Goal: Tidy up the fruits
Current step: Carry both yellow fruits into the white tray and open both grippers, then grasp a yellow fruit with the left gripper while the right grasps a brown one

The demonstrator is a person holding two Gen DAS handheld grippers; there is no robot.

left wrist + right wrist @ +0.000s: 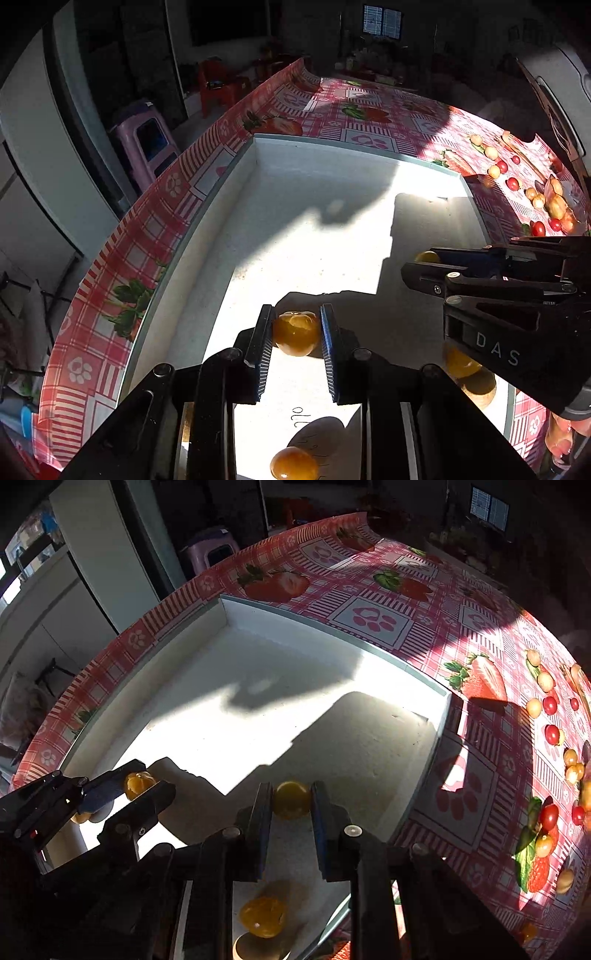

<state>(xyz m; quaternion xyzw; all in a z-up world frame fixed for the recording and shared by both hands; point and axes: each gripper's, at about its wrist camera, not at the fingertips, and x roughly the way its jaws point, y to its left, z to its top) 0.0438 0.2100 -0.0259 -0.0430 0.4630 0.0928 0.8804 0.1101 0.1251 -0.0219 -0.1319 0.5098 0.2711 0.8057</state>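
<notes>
So I've got both tools over the white tray. My left tool is clamped on an orange fruit, my right tool is pinching another yellow-orange fruit. Loose small fruits sit on the table's right side.

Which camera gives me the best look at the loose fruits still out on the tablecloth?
The right wrist view: the small loose fruits spread down the tablecloth on its right side, red and yellow told apart. The left wrist view squeezes the same fruits into its far right edge, partly cut off.
</notes>
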